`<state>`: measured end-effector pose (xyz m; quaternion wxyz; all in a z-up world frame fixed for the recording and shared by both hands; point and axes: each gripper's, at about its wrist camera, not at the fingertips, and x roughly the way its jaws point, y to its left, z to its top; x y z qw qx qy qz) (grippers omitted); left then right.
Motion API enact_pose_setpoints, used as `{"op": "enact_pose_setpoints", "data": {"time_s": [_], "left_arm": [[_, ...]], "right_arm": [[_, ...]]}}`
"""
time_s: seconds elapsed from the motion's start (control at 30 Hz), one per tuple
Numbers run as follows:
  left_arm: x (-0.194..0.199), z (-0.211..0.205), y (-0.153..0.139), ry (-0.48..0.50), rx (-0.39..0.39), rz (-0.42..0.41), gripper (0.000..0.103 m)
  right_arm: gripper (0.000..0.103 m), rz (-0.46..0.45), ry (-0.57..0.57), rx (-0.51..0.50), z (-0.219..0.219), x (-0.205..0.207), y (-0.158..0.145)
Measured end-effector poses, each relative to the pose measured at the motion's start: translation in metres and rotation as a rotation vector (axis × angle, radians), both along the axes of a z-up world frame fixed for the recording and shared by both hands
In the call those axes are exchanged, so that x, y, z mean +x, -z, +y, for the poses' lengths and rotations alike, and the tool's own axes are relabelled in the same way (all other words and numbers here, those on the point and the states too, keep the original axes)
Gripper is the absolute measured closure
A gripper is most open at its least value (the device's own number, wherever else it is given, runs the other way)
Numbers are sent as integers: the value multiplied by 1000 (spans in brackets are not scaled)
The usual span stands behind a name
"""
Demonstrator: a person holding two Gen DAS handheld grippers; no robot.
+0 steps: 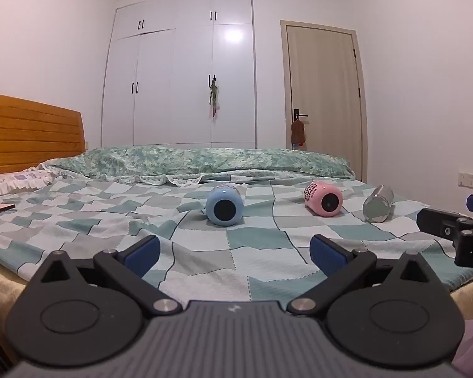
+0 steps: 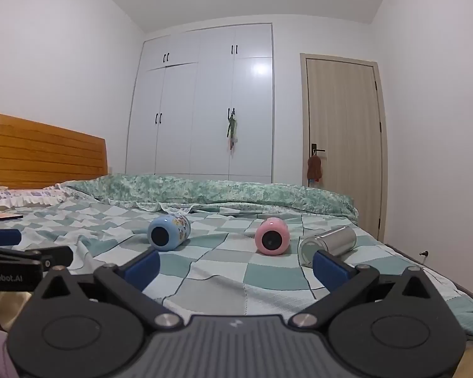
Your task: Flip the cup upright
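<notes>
**On a bedroom bed, three cups lie toppled and untouched**

On the checked teal-and-grey bedspread point(image 1: 205, 252), three cups lie on their sides in a row, bases toward the cameras: a pale blue cartoon-printed cylindrical cup point(image 1: 224, 205), a pink cylindrical cup with dark lettering point(image 1: 323, 198) and a bare stainless-steel tumbler point(image 1: 377, 203). The left tool point(image 1: 235, 250) hovers low at the near edge of the bed, its blue-padded fingers spread wide apart and holding nothing, roughly in line with the blue cup. The right tool point(image 2: 235, 263) is likewise spread and empty, with the steel tumbler just beyond its right finger. Neither tool touches a cup. Judging by this, the task has barely begun: no cup stands upright, and approach, grasp and turning all remain.
</notes>
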<state>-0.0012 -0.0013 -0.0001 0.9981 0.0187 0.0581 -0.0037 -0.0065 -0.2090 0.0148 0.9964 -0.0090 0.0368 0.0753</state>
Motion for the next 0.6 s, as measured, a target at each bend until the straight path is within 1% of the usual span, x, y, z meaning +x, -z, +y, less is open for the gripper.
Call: {"op": "enact_pose_setpoints", "data": {"time_s": [0.27,0.6], "left_arm": [[-5,5,-1,1,-21,-10,0],[-2,6,-1,6,-27,7,0]], "right_arm": [[0,-3,-1,-13,2,0,0],[0,-9,-2,-16,3,1,-1]]}}
